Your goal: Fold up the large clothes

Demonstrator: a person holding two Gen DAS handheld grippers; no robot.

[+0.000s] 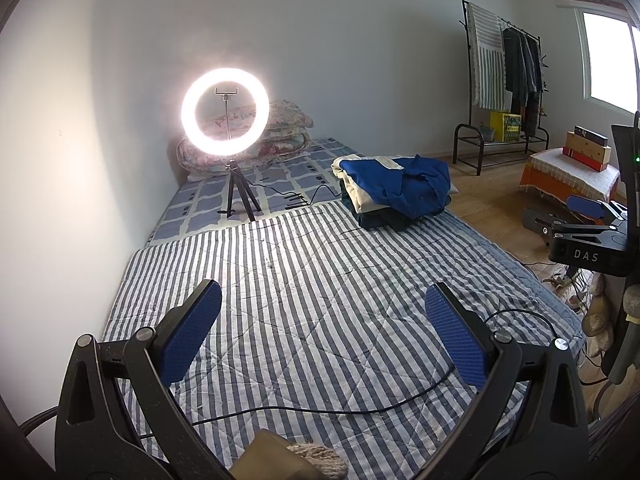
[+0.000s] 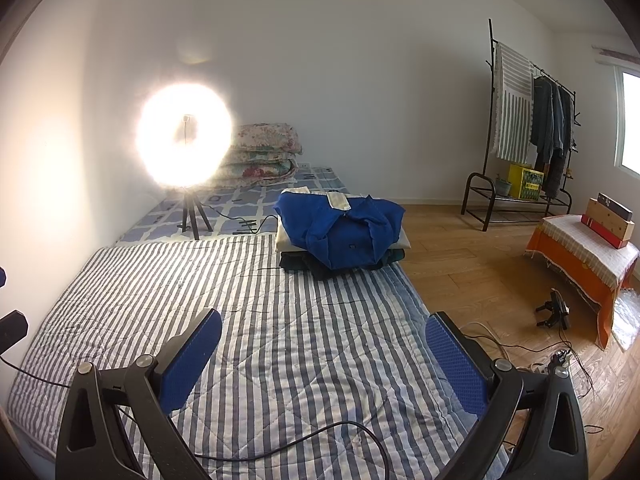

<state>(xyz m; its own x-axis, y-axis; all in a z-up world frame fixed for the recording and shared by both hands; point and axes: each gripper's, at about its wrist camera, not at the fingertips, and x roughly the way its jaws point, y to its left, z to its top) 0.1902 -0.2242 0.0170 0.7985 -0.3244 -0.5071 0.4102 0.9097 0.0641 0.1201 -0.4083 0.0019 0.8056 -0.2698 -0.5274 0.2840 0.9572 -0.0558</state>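
Your left gripper [image 1: 323, 330] is spread wide, blue pads [image 1: 191, 332] well apart, nothing between them, hovering over the striped quilt [image 1: 320, 280]. Your right gripper [image 2: 323, 360] is spread the same, pads [image 2: 191, 360] empty, also over the quilt, nearer its floor-side edge. A black cable [image 1: 360, 404] runs across the quilt under both grippers. Your clothes pile [image 2: 340, 236] sits at the quilt's far edge, floor side: blue garment [image 1: 404, 184] on top, loosely bunched, a cream piece under it, dark ones at the bottom. Beyond the quilt you've got a checked sheet [image 1: 280, 176] with a lit ring light [image 1: 223, 111] on a tripod, and folded floral bedding [image 2: 264, 152] against the wall. Wood floor [image 2: 460, 256] to the right, a clothes rack [image 2: 532, 128] with hung garments at the far wall, a low table [image 2: 580, 248] with an orange cloth and boxes on it. Window [image 1: 608, 60] at far right.
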